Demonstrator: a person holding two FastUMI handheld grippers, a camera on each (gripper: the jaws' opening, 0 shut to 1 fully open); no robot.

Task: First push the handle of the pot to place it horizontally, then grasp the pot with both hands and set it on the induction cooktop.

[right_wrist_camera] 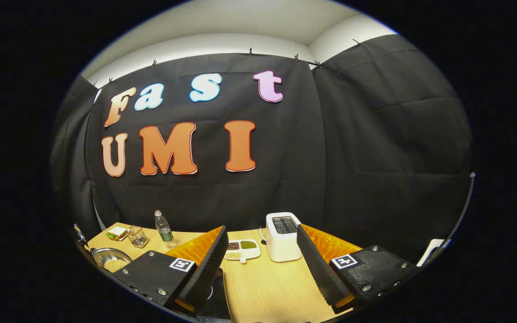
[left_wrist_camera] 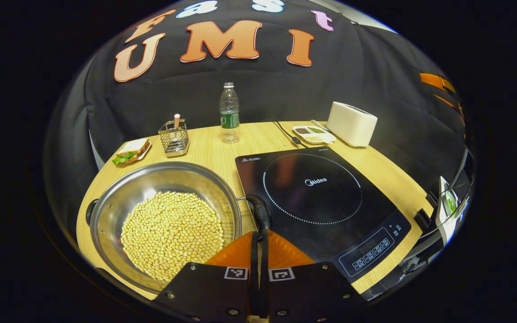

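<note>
Left gripper [left_wrist_camera: 259,233] fingers together, touching pot [left_wrist_camera: 166,222] handle [left_wrist_camera: 258,213] at 12 o'clock; pot at 10 o'clock on worktop [left_wrist_camera: 213,150], beside induction cooktop [left_wrist_camera: 319,202]. Right gripper [right_wrist_camera: 263,264] fingers apart, raised, gripping nothing.

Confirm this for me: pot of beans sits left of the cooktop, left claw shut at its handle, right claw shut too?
Not quite: the right claw is open, fingers wide apart above the table, as the right gripper view shows. The rest holds: pot left of the cooktop, left claw shut at the handle.
</note>
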